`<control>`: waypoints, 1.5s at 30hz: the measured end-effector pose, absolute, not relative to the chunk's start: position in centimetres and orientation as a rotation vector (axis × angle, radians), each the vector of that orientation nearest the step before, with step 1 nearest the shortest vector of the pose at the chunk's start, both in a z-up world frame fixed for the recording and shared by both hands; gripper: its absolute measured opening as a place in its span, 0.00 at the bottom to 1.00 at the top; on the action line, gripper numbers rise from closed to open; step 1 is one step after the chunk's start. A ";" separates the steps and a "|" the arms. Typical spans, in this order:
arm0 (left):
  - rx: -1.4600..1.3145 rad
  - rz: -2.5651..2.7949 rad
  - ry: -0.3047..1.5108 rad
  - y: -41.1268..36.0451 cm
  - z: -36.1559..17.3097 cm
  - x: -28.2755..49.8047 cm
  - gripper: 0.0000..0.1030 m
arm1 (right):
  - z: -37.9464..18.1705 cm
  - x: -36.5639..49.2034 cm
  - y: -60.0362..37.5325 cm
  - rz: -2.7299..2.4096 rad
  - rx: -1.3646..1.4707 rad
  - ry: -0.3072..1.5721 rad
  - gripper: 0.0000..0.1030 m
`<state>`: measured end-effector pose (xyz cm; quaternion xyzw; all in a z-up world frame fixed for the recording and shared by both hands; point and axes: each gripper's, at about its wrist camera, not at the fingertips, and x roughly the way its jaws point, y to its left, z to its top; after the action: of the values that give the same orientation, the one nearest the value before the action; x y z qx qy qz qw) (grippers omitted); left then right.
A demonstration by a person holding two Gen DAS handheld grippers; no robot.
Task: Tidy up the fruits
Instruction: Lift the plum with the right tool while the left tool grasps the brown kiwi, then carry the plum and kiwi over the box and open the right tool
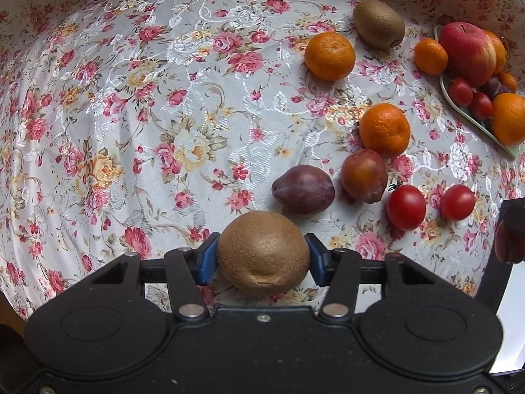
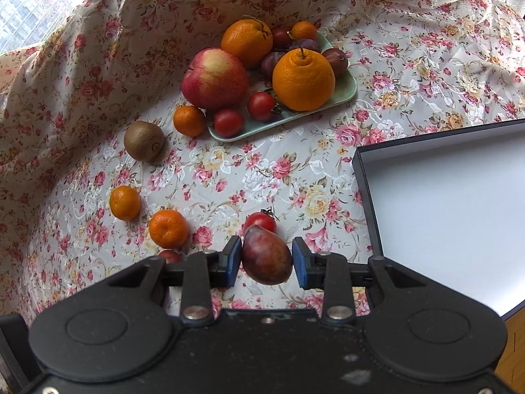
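left gripper (image 1: 262,257) grips kiwi (image 1: 263,252) | right gripper (image 2: 266,261) grips plum (image 2: 266,259)

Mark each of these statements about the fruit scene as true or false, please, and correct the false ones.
1. The left gripper holds a brown fuzzy kiwi. True.
2. The right gripper holds an orange mandarin. False: it holds a dark red plum.
3. The big red-yellow apple lies in the white-lined dark box. False: it rests at the edge of the pale green tray; no fruit shows in the box.
4. A second brown kiwi lies on the floral tablecloth. True.
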<state>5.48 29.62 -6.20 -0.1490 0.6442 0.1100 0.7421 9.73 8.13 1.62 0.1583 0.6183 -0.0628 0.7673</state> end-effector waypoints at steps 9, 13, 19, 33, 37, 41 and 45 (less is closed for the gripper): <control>-0.298 0.229 1.316 26.6 -2.6 6.4 0.57 | 2.8 8.8 3.4 -0.182 0.387 1.310 0.33; -0.253 0.192 1.300 24.0 -1.3 6.5 0.57 | 3.1 8.3 1.5 -0.216 0.377 1.299 0.33; -0.195 0.038 1.318 19.0 0.3 5.2 0.57 | 2.9 7.3 -2.0 -0.279 0.392 1.306 0.33; -0.043 -0.215 1.364 6.8 0.8 3.0 0.57 | 1.2 3.4 -12.1 -0.464 0.433 1.344 0.33; -0.024 -0.254 1.366 4.4 0.8 2.8 0.57 | 1.0 2.0 -15.0 -0.521 0.457 1.349 0.33; -0.003 -0.262 1.366 2.4 0.5 2.7 0.57 | 1.0 1.1 -17.1 -0.548 0.479 1.351 0.33; 0.013 -0.251 1.362 1.1 0.1 2.9 0.57 | 0.9 0.3 -18.6 -0.560 0.490 1.349 0.33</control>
<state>2.89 1.07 0.10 0.0059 0.6280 -0.1159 0.7695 0.33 -18.63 0.93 0.2214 0.6097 -0.2532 0.7177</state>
